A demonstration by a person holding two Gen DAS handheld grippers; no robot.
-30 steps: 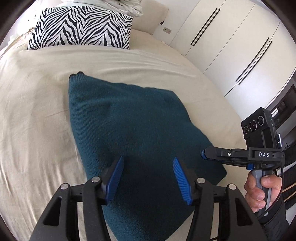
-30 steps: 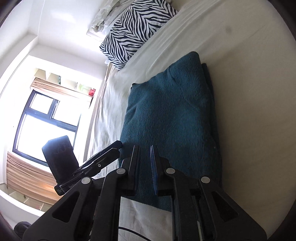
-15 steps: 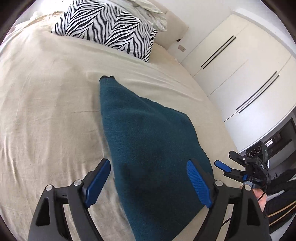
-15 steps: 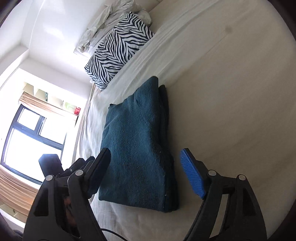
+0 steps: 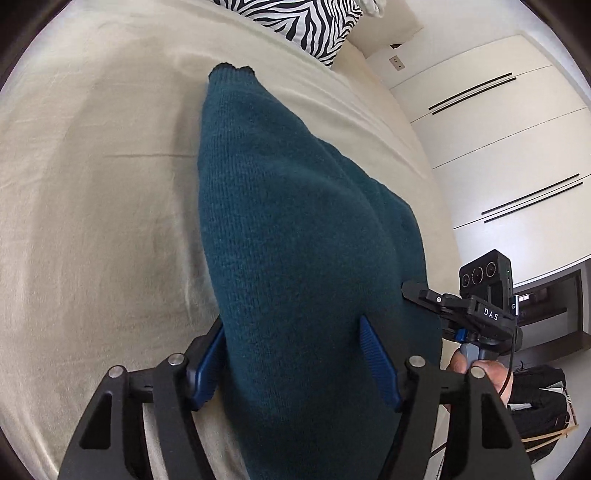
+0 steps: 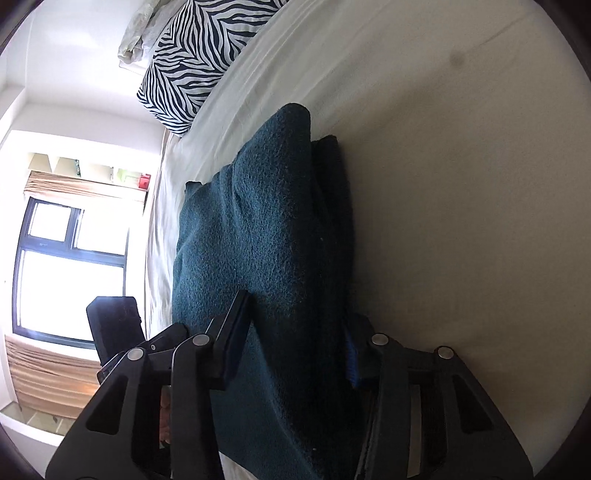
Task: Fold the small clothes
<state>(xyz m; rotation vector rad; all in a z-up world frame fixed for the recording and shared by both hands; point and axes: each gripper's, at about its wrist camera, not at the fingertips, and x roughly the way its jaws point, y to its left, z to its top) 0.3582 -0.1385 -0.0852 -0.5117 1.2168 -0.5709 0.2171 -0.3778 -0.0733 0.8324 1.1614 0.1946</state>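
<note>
A folded teal knitted garment (image 5: 288, 221) lies lengthwise on the beige bed (image 5: 92, 184), its far end narrow. My left gripper (image 5: 291, 365) straddles its near left part. One blue pad is tucked against the garment's left edge, the other rests on top. These jaws are closing with fabric bulging between them, and the top pad's face still shows free. In the right wrist view the garment (image 6: 266, 229) shows stacked layers along its right side. My right gripper (image 6: 293, 343) is closing there, and its pads press into the bunched fabric.
A zebra-striped pillow (image 5: 310, 26) lies at the head of the bed, with crumpled pale bedding (image 6: 140, 37) behind it. White wardrobe doors (image 5: 517, 147) stand to the right. A bright window (image 6: 55, 266) is to the left. A person's hand (image 5: 476, 369) grips the right handle.
Both grippers opened wide half a second ago, then dropped onto the garment's near end and narrowed around it. The left gripper rolled. The fabric now bulges between the jaws.
</note>
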